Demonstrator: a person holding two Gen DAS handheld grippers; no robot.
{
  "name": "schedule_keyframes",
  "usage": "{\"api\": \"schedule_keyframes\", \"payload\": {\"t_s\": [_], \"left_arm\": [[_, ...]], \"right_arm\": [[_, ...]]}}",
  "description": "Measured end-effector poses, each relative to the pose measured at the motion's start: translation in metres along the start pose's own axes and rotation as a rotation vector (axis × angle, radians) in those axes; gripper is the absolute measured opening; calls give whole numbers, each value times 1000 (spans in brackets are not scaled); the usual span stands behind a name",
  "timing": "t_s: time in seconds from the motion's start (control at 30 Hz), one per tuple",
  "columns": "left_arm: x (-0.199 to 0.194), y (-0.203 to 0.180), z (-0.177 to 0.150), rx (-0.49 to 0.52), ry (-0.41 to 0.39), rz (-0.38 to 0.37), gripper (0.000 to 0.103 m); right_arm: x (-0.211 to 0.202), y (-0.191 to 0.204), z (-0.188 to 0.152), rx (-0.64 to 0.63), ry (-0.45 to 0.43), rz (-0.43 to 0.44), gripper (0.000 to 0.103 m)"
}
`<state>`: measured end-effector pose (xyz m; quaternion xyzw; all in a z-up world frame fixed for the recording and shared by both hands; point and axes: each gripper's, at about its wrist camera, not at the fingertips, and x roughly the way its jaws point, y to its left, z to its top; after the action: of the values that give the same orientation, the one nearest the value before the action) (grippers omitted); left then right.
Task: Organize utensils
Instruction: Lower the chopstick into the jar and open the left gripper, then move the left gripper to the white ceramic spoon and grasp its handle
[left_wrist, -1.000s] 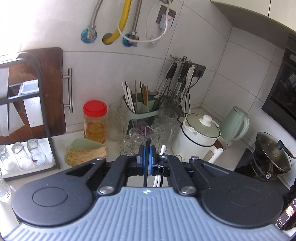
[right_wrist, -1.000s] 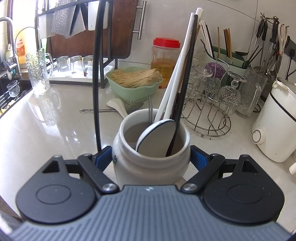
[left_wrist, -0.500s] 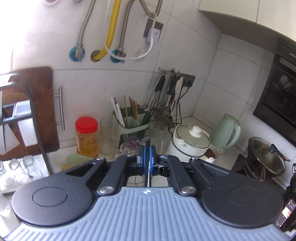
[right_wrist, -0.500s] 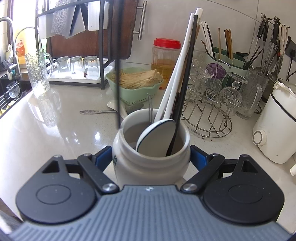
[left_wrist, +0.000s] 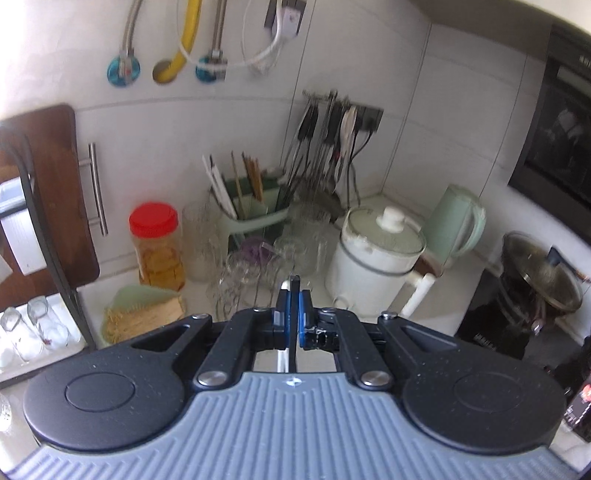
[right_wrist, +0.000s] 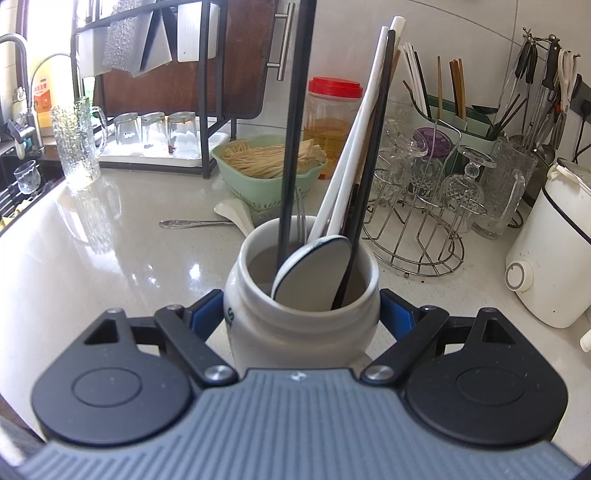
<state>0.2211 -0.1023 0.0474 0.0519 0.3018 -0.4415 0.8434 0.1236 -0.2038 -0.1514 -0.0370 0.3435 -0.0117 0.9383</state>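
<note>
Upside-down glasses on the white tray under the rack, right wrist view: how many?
3, in a row on the tray: left glass, middle glass, right glass. A rack post crosses the tray's right end, so another could be hidden.

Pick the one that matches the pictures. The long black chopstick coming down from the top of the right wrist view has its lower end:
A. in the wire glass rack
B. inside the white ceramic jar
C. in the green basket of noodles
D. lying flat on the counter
B: the long black chopstick runs down past the rim into the white ceramic jar, beside the white spoon, which leans inside the jar.
</note>
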Motion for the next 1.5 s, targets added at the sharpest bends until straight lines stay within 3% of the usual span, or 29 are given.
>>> {"api": "schedule_keyframes", "payload": {"t_s": [0.23, 0.57, 0.73, 0.9, 1.03, 1.17, 1.33, 1.5], "left_arm": [[39, 12, -34, -34, 99, 23, 5], [40, 19, -40, -88, 83, 29, 6], [29, 39, -48, -152, 57, 75, 27], [29, 70, -70, -236, 91, 138, 38], [40, 95, -91, -246, 159, 206, 39], [66, 120, -112, -209, 243, 286, 39], [93, 143, -132, -153, 319, 330, 39], [121, 138, -134, 38, 357, 311, 39]], "right_arm": [[0, 1, 0, 0, -8, 0, 91], [-3, 0, -4, 5, -16, -2, 91], [-4, 1, -5, 6, -22, -9, 91], [-4, 0, -5, 10, -26, -16, 91], [-1, -3, -3, 25, -25, -37, 91], [1, -6, -2, 36, -20, -52, 91], [3, -8, -1, 34, -18, -56, 91], [6, -10, 2, 40, -14, -59, 91]]}}
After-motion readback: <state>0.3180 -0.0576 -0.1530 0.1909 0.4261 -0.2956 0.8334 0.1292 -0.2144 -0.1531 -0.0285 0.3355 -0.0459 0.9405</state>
